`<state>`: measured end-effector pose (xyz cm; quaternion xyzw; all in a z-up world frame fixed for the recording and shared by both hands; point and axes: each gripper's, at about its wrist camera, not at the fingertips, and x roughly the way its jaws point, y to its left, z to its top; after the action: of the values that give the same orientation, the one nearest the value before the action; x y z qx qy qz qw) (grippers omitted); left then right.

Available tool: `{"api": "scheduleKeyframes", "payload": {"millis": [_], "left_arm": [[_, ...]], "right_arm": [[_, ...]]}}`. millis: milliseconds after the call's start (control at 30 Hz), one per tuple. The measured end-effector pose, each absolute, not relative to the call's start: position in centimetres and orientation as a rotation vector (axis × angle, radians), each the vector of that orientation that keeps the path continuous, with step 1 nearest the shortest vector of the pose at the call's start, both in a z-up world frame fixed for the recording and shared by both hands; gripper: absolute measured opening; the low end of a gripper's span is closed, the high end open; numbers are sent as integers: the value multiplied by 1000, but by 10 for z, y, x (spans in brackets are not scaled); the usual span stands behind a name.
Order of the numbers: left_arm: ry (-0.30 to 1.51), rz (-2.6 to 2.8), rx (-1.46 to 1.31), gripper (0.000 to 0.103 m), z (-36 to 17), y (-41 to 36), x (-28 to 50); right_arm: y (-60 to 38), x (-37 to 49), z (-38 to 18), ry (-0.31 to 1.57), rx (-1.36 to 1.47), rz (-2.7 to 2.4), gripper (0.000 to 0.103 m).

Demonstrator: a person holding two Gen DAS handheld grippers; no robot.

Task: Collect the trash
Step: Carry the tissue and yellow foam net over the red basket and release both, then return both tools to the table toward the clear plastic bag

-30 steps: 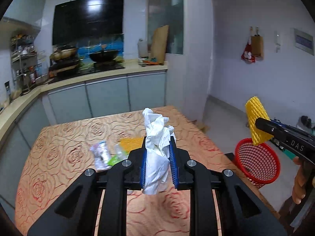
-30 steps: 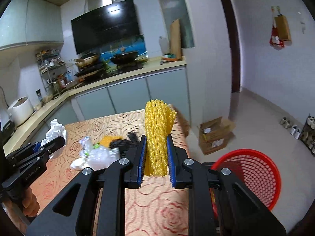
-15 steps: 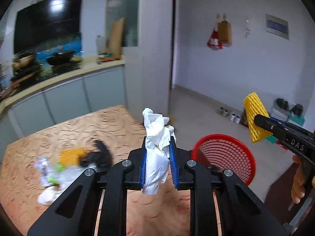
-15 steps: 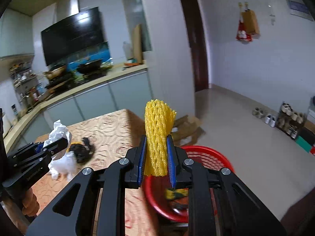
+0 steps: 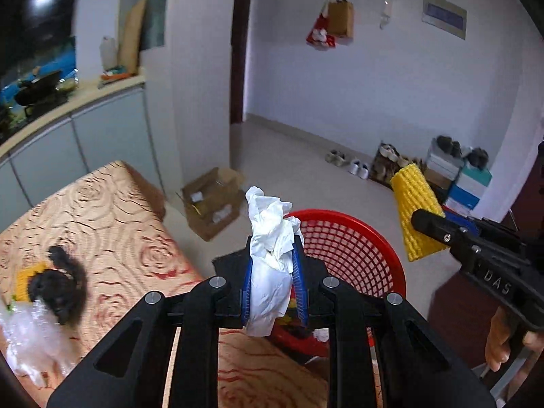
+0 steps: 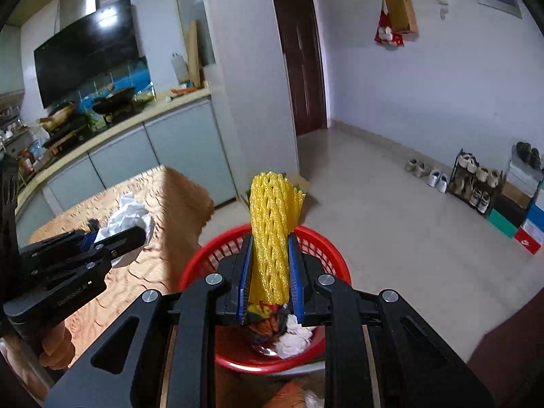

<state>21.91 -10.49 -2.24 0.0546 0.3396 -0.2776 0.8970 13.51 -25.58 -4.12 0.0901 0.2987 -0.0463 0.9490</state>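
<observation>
Basket (image 6: 326, 238) – beside table edge (image 6: 190, 200) | open floor (image 6: 391, 204) beyond

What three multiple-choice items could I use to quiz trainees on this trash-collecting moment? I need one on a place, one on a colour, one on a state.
1. Where does the basket stand?
A. On the kitchen counter
B. On the floor beside the table
C. On the shoe rack

2. What colour is the foam net in the right gripper?
A. Yellow
B. Green
C. White

3. What is the left gripper's state?
A. Open and empty
B. Shut on a black clump
C. Shut on crumpled white tissue

Answers:
1 B: the red basket sits on the floor by the table edge.
2 A: the foam net clamped in the right gripper is yellow.
3 C: the left gripper is closed on the white tissue; the black clump lies on the table.
</observation>
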Motion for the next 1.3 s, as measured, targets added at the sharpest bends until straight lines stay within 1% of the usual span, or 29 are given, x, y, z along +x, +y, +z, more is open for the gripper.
{"api": "scheduleKeyframes", "payload": {"millis": [267, 467, 500, 533, 600, 700, 800, 933, 1100, 1233, 1300], "left_arm": [[775, -611, 151, 20, -50, -130, 236], [816, -627, 167, 28, -64, -140, 247], [820, -631, 163, 33, -65, -140, 248], [820, -633, 160, 39, -66, -140, 248], [816, -642, 154, 47, -65, -139, 248], [807, -652, 151, 54, -62, -136, 248], [802, -641, 141, 56, -59, -130, 249], [783, -622, 113, 61, -52, -119, 247], [748, -583, 96, 61, -39, -102, 240], [718, -558, 82, 64, -28, -89, 232], [699, -543, 78, 64, -22, -83, 227]], "right_arm": [[-260, 150, -75, 705, 181, -92, 20], [-257, 163, -96, 772, 173, -75, 22], [-256, 164, -98, 777, 174, -73, 22], [-255, 165, -99, 782, 174, -72, 25], [-254, 166, -103, 791, 180, -66, 31], [-255, 167, -106, 797, 188, -64, 39], [-258, 165, -106, 793, 197, -71, 41], [-258, 162, -103, 784, 204, -74, 42], [-254, 158, -95, 768, 212, -70, 43], [-249, 151, -84, 735, 217, -78, 54], [-246, 148, -79, 720, 218, -79, 57]]}}
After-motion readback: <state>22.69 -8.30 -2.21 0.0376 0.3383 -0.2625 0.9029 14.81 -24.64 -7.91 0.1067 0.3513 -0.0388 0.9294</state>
